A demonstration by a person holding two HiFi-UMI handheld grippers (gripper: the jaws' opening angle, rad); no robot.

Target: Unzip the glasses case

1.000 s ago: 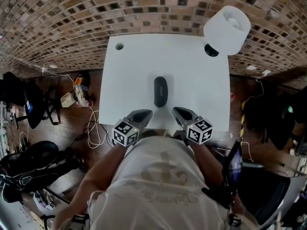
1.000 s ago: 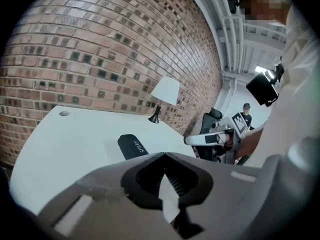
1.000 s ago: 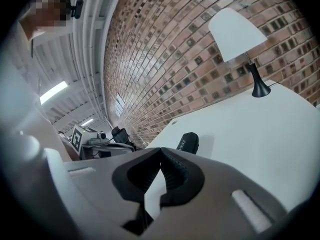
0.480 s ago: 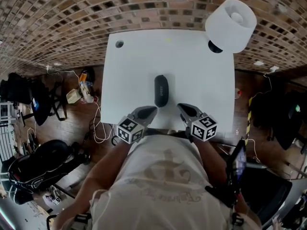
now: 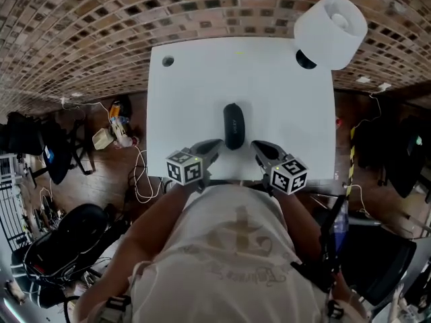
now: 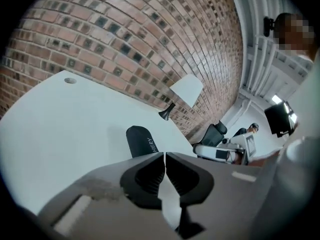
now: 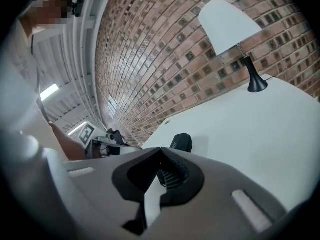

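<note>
A black zipped glasses case (image 5: 234,126) lies lengthwise near the middle of the white table (image 5: 195,93). My left gripper (image 5: 215,145) is shut and empty, its tips just left of the case's near end. My right gripper (image 5: 257,145) is also shut and empty, just right of that end. In the left gripper view the case (image 6: 141,140) lies right beyond the closed jaws of the left gripper (image 6: 164,156). In the right gripper view the case (image 7: 182,141) sits a little past the tip of the right gripper (image 7: 160,151). Neither gripper touches the case.
A white-shaded lamp (image 5: 331,31) on a black base stands at the table's far right corner. A cable hole (image 5: 168,61) is at the far left corner. A brick wall backs the table. Chairs, bags and cables lie on the floor at both sides.
Both grippers have moved forward over the table's near edge and now flank the near end of the case. The left gripper has rolled a little.
</note>
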